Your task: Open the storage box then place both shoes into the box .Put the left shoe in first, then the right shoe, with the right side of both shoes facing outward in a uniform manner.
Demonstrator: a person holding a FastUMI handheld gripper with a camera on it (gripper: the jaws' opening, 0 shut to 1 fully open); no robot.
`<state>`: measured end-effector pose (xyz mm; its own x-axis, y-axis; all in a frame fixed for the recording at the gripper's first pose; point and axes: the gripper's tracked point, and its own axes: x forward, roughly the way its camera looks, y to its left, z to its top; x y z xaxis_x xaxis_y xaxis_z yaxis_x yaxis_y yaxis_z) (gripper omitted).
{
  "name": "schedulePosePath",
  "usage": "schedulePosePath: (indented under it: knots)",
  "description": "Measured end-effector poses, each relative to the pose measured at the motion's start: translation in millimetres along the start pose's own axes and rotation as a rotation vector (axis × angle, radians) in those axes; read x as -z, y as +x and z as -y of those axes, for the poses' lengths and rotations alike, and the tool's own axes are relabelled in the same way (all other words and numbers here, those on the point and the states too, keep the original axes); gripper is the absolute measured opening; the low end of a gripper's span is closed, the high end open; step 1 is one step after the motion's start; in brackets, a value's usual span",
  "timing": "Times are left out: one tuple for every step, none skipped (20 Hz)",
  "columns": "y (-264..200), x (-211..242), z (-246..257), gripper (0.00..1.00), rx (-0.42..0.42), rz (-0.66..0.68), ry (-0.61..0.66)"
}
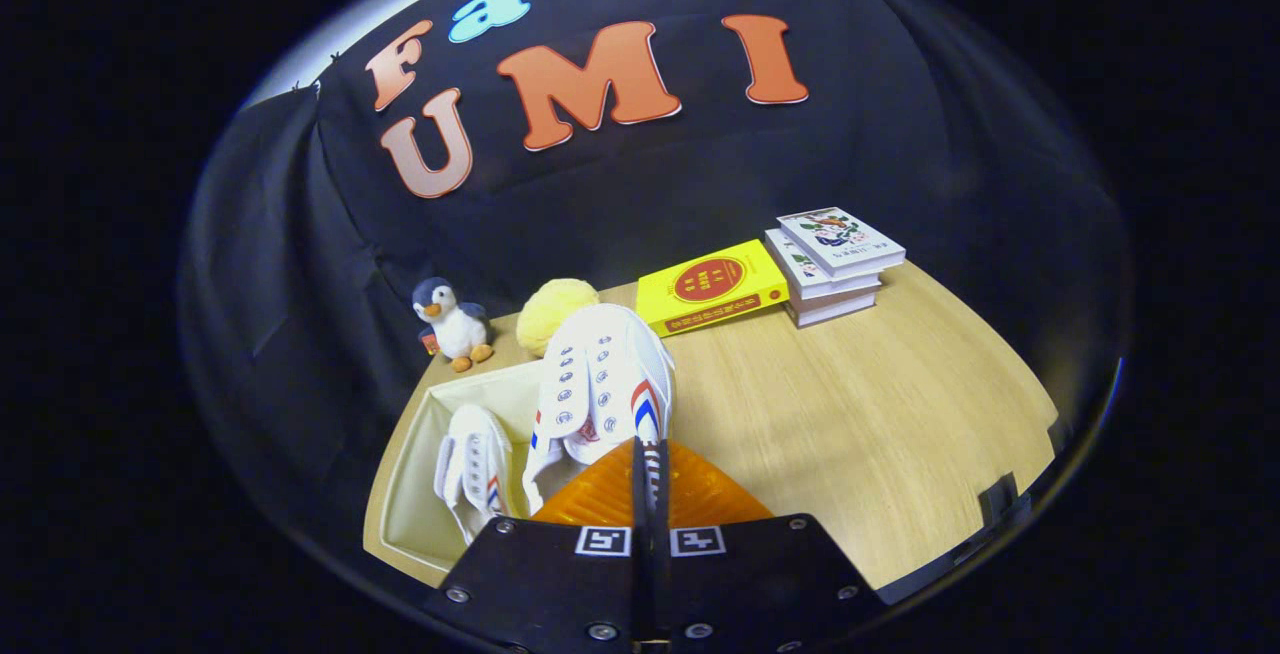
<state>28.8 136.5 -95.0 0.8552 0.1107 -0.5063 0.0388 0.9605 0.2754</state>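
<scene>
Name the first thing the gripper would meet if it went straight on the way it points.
The gripper is shut on the white shoe; beyond that, probably the yellow ball, though depth is unclear.

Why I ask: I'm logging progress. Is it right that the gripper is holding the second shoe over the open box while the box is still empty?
Not quite. The gripper is shut on the second shoe over the open box, but the box is not empty: the gripper view shows the first shoe already inside it.
</scene>
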Motion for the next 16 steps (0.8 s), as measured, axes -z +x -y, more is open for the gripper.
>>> schedulePosePath:
  knots:
    - [0.1,2.7,-16.6,0.00,-0.011,-0.002,-0.003]
    - [-0.2,6.4,-31.1,0.00,-0.016,0.001,-0.006]
    - [2.6,12.6,-45.1,0.00,-0.023,-0.006,-0.023]
    - [3.4,18.8,-56.0,0.00,-0.025,-0.013,-0.036]
    - [5.9,26.7,-64.8,0.00,-0.025,-0.024,-0.043]
    - [7.7,34.0,-72.3,0.00,-0.024,-0.033,-0.047]
    - [10.2,41.9,-78.0,0.00,-0.018,-0.042,-0.050]
    - [12.1,48.3,-80.5,0.00,-0.010,-0.055,-0.053]
    - [15.6,55.6,-82.3,0.00,0.003,-0.064,-0.058]
    - [18.4,59.0,-83.0,0.00,0.019,-0.061,-0.061]
    - [21.4,64.1,-83.6,0.00,0.036,-0.067,-0.072]
    - [23.4,65.8,-82.1,0.00,0.055,-0.067,-0.088]
    - [25.9,65.6,-80.6,0.00,0.073,-0.056,-0.095]
    - [27.9,65.6,-81.3,0.00,0.080,-0.052,-0.098]
    - [30.0,68.2,-78.5,0.00,0.098,-0.059,-0.107]
    - [32.1,74.8,-78.1,0.00,0.096,-0.084,-0.124]
